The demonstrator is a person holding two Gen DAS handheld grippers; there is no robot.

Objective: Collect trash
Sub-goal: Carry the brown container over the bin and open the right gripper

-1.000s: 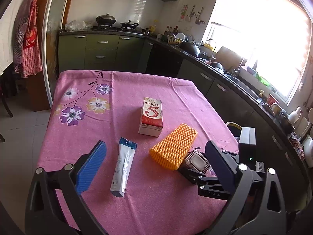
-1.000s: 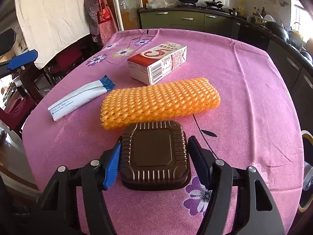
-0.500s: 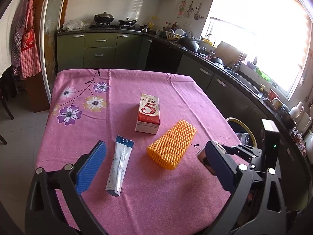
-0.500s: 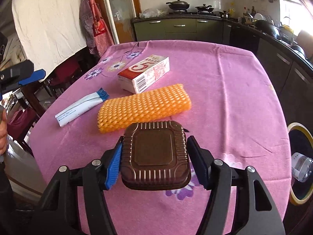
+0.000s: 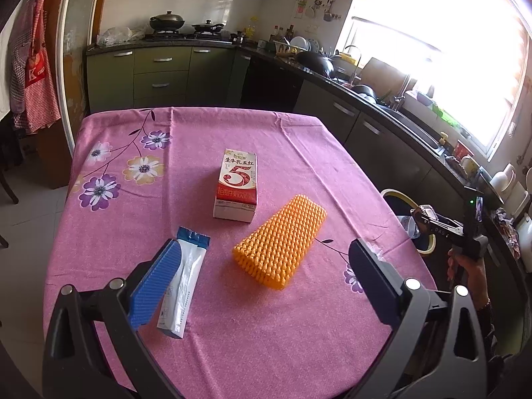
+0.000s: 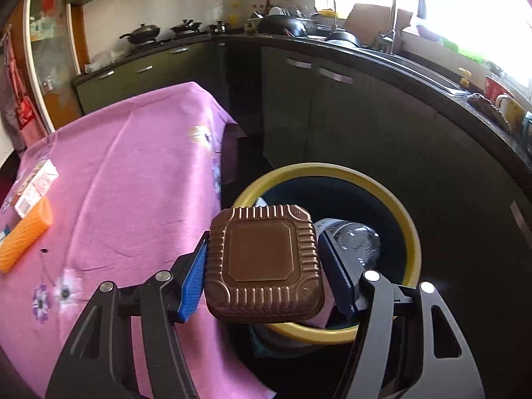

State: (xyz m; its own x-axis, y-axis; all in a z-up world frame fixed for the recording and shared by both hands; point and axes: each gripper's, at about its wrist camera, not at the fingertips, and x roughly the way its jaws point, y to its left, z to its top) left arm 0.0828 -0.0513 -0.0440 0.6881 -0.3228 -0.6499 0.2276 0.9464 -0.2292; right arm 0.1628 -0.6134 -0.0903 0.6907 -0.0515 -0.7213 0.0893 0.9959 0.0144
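Observation:
My right gripper (image 6: 264, 262) is shut on a brown ribbed plastic tray (image 6: 262, 262) and holds it over the yellow-rimmed bin (image 6: 407, 229), which has a clear bottle (image 6: 357, 244) inside. In the left wrist view that gripper (image 5: 432, 221) hangs beyond the table's right edge, above the bin (image 5: 397, 194). My left gripper (image 5: 262, 272) stands open over the pink tablecloth (image 5: 133, 219). Between and ahead of its fingers lie a white and blue sachet (image 5: 184, 282), an orange foam net (image 5: 282, 239) and a red and white milk carton (image 5: 237, 184).
Dark kitchen cabinets (image 6: 332, 109) and a counter with a sink (image 6: 429, 66) run close behind the bin. Pans stand on the stove (image 5: 179, 25) at the back. A red apron (image 5: 33, 73) hangs at the left. A person's hand (image 5: 468, 269) grips the right tool.
The right gripper lifted the brown tray off the table and swung it right, out over the bin. The left gripper crept forward towards the sachet.

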